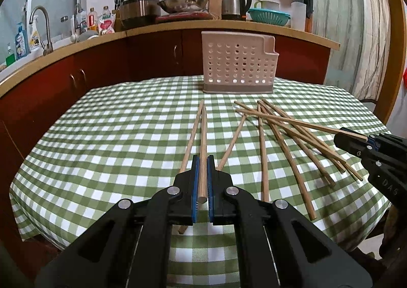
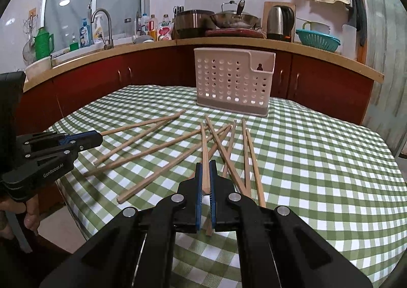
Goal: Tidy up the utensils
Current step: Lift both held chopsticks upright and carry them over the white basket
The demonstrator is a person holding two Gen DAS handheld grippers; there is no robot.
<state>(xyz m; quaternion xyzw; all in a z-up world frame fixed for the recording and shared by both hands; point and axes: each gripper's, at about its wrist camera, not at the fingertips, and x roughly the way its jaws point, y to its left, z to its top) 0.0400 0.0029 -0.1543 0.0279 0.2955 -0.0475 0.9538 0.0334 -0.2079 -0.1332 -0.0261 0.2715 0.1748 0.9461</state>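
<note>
Wooden chopsticks lie scattered on a green-checked tablecloth (image 1: 101, 135). My left gripper (image 1: 202, 160) is shut on one chopstick (image 1: 203, 130) that points away toward the holder. From the right wrist view, that gripper (image 2: 100, 135) holds its stick (image 2: 142, 124) slightly off the cloth. My right gripper (image 2: 205, 164) is shut on another chopstick (image 2: 203, 140); in the left wrist view the gripper (image 1: 366, 139) carries that stick (image 1: 305, 124) above the loose pile (image 1: 279, 140). A beige perforated utensil holder (image 1: 239, 66) (image 2: 229, 82) stands upright at the table's far side.
Several loose chopsticks (image 2: 165, 145) cross each other mid-table between the grippers. Behind the table runs a counter with red cabinets (image 2: 152, 74), a sink tap, pots and a kettle (image 1: 235, 3). A person's hand (image 2: 30, 216) shows at the lower left.
</note>
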